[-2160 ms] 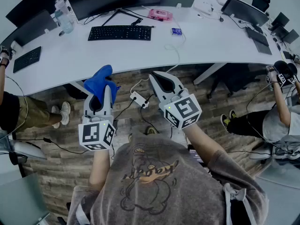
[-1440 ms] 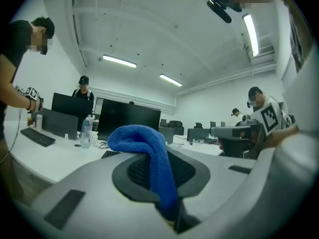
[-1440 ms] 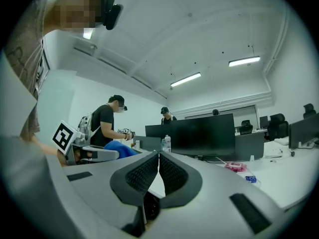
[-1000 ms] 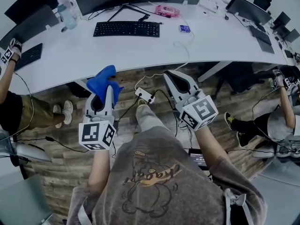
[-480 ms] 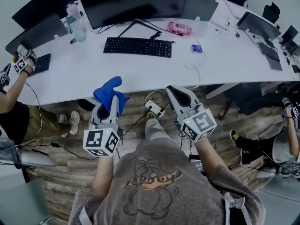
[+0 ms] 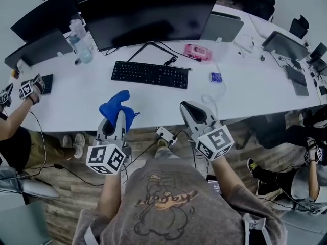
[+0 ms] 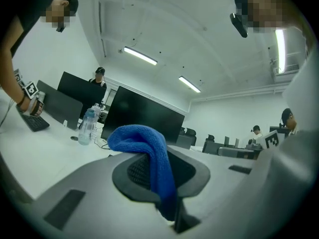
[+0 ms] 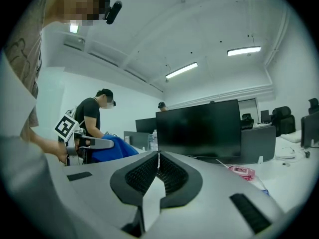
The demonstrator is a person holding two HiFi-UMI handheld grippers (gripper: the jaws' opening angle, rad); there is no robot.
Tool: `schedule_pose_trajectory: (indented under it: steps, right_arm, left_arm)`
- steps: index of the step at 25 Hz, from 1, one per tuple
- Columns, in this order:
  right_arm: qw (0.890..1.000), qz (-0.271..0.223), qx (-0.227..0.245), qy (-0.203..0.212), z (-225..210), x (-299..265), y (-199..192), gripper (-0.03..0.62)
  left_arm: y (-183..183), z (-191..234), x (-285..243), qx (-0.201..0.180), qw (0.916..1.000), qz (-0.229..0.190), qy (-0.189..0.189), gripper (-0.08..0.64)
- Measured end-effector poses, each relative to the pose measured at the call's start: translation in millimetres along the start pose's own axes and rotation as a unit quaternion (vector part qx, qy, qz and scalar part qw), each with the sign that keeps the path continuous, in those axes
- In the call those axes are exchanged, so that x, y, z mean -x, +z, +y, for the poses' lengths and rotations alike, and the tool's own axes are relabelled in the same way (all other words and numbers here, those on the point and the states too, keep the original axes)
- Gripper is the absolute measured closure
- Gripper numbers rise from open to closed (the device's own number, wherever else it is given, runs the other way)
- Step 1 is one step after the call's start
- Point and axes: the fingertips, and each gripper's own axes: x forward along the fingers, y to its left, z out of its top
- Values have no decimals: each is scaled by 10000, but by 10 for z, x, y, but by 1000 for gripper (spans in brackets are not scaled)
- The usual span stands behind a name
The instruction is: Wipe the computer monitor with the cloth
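Overhead and low views, shared monitor [image 6: 148,14]

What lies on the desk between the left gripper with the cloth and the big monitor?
The head view shows a black keyboard on the white desk between the monitor and the left gripper, shut on the cloth.

Operator in a grey printed T-shirt [image 6: 168,208], with a grey gripper in each hand

The short-sleeved T-shirt is heather grey, with faded orange lettering above a line-drawn cartoon figure. The left gripper [image 6: 115,117] and right gripper [image 6: 186,107] have smooth pale-grey shells that taper to rounded noses. Their jaws are lined with black ridged pads [image 8: 148,172]. Dark rectangular slots [image 8: 247,212] mark the shells' flanks. Each gripper carries a white cube [image 6: 214,142] printed with black square markers.
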Motion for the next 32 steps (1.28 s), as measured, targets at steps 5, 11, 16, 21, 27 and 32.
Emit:
schedule_pose_trajectory:
  steps: [5, 11, 16, 21, 27, 32]
  right_arm:
    - [9998, 99, 26, 192, -313, -279, -20, 569]
    - [9993, 212, 85, 304, -599, -572, -69, 569]
    - [9983, 276, -19, 517, -715, -820, -115, 569]
    - [9974, 260, -101, 658, -770, -1021, -93, 569]
    - [9970, 250, -118, 717, -788, -1199, -58, 569]
    - [9969, 312, -179, 693, -774, -1391, -68, 569]
  left_arm:
    - [47, 67, -408, 39, 9999, -13, 96, 512]
    - [108, 111, -810, -24, 9998, -58, 190, 512]
    - [102, 181, -1034, 51, 9997, -39, 256, 512]
    - [195, 298, -1149, 145, 9992, -107, 365, 512]
    - [334, 511, -1212, 166, 9984, -180, 507, 512]
    - [440, 823, -1256, 246, 9977, -189, 608, 512]
